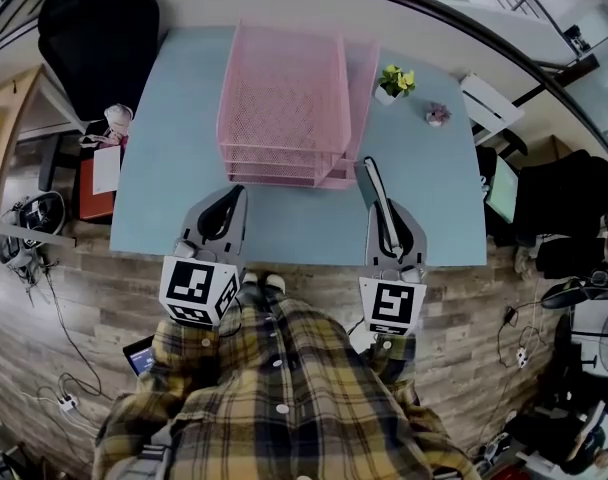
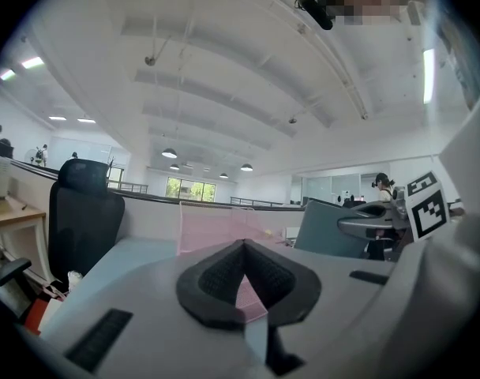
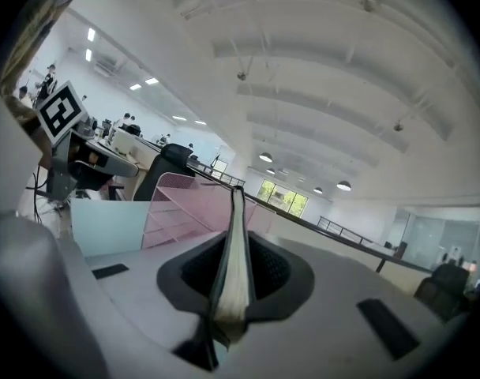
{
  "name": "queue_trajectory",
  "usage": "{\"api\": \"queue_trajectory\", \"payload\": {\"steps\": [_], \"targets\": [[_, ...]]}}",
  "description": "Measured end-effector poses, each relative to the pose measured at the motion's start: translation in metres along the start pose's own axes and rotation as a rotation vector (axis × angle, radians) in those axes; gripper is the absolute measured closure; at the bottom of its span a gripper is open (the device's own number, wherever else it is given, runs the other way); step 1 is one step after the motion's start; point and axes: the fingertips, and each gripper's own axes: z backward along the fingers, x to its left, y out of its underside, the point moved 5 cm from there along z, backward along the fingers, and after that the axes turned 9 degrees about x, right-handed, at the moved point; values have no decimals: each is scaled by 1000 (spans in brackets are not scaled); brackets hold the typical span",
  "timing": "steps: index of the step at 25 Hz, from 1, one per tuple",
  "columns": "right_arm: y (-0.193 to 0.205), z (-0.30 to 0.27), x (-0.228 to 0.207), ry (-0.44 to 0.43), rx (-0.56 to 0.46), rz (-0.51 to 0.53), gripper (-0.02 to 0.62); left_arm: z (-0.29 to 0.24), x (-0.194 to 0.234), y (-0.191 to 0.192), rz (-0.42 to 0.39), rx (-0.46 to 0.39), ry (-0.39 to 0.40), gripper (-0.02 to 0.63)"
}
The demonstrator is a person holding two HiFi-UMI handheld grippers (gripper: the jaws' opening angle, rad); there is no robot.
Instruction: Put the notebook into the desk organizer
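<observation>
Transport step: right tongs (image 1: 382, 208) clamped on edge-up notebook (image 3: 234, 243), left tongs (image 2: 246, 279) together and empty; next likely needs rolling it flat, then sliding into the pink mesh desk organizer (image 1: 284, 98).

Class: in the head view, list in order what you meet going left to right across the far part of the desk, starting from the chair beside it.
black office chair → pink desk organizer → potted plant → small purplish object

This is an open-plan office. A black office chair (image 1: 99, 38) stands at a light-blue desk (image 1: 184, 208) bearing a pink mesh desk organizer (image 1: 284, 108) and a small potted plant (image 1: 395, 81). Further workstations (image 3: 125, 140) and rows of ceiling lights (image 3: 264, 158) stretch beyond.
</observation>
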Motion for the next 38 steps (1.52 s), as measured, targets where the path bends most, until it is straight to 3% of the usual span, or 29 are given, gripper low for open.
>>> {"api": "queue_trajectory", "payload": {"steps": [9,22,38], "targets": [[-39,-9,1,87,-21,260,535,5,5,-1,8,-5,14,614],[-94,-36,2,182,-152,473,535,11,11,-1,21,-19,-26,614],[-143,-96,53,109,-447,736,535,22,44,-4,55,-42,-179,614]]}}
